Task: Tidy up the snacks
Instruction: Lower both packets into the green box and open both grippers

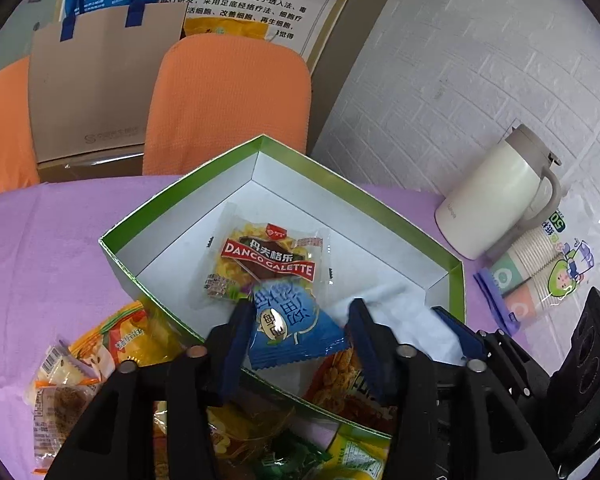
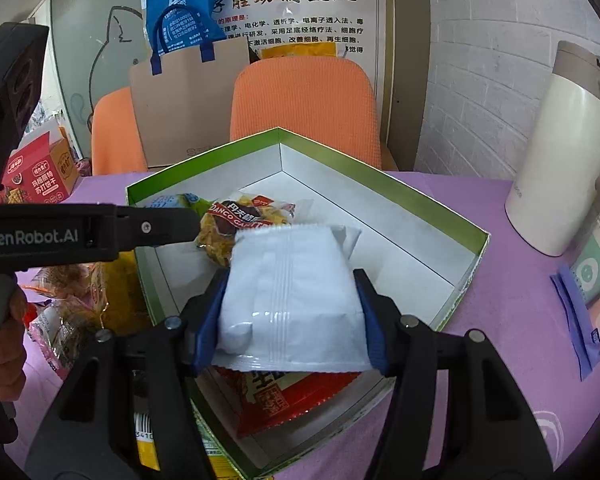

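Left wrist view: my left gripper (image 1: 298, 334) sits at lower centre, its blue pads apart, with a small blue triangular snack packet (image 1: 290, 330) between them; the packet touches the left pad (image 1: 236, 344), while a gap shows beside the right pad, so I read this gripper as apart rather than clamped. Behind the packet, in the middle of the frame, a green-rimmed white box (image 1: 380, 196) stands on the purple-covered bench (image 1: 40, 240); a Danco Galette packet (image 1: 266, 264) lies flat on its floor. Loose snack packets (image 1: 100, 352) lie on the bench at lower left, outside the box wall. A cream thermal jug (image 1: 496, 196) and a sleeve of paper cups (image 1: 536, 268) stand at the right edge.

Right wrist view: my right gripper (image 2: 294, 316) at lower centre is clamped on a white snack pouch (image 2: 292, 296), both pads pressing its sides, held over the near part of the box (image 2: 380, 168). Below the pouch a red snack bag (image 2: 284, 400) lies in the box. The left gripper (image 2: 100, 228) reaches in from the left edge, and a hand (image 2: 4, 344) grips its handle at lower left. Two orange chairs (image 2: 304, 96) stand beyond the bench.
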Available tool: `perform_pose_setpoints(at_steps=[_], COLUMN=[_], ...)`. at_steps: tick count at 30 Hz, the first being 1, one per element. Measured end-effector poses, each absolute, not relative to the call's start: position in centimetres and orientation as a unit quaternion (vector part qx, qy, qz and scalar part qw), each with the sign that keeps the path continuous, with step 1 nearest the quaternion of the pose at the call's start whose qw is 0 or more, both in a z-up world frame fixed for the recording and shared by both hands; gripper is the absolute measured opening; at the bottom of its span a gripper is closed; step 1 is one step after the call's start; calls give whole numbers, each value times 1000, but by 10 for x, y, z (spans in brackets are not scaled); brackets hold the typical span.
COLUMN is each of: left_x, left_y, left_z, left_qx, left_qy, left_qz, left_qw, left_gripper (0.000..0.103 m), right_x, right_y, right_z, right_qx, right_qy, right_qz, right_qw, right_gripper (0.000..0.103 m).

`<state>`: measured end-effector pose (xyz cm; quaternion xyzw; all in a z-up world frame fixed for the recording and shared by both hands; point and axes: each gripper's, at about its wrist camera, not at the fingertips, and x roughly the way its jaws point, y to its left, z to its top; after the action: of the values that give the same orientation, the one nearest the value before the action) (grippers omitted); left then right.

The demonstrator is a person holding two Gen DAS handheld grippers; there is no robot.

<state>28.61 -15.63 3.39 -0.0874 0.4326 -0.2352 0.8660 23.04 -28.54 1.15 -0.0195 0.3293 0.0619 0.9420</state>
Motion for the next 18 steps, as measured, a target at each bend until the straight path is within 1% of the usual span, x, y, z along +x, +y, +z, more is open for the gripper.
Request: perform_pose_setpoints(at_steps=[1,2,3,4,11,18], left_x=[284,281,278,276,253,198], left_y=[-152,-147,-143,-139,-120,-94], left_z=[35,37,39,42,57,76], left_qx=[-96,-106,-113,-117,-127,-101], left_qy=[429,421,414,408,396,361], left_qz=[-234,-227,-224,-224,-218,-218], left_qw=[867,872,875,877,883,901], left_gripper=[92,98,98,98,98,98], right_x=[227,222,216,210,170,117], right_y=[-285,-284,-284,-285,-296,-284], right_z=[14,17,21,25,56,83], right_qx=[-31,-41,-51,-57,-33,-24], right_qy=[320,306,290,278,239,201], right_qz=[52,44,42,40,28,45], right_qw=[945,950,955,958,970,978], right_gripper=[83,89,95,99,99,100])
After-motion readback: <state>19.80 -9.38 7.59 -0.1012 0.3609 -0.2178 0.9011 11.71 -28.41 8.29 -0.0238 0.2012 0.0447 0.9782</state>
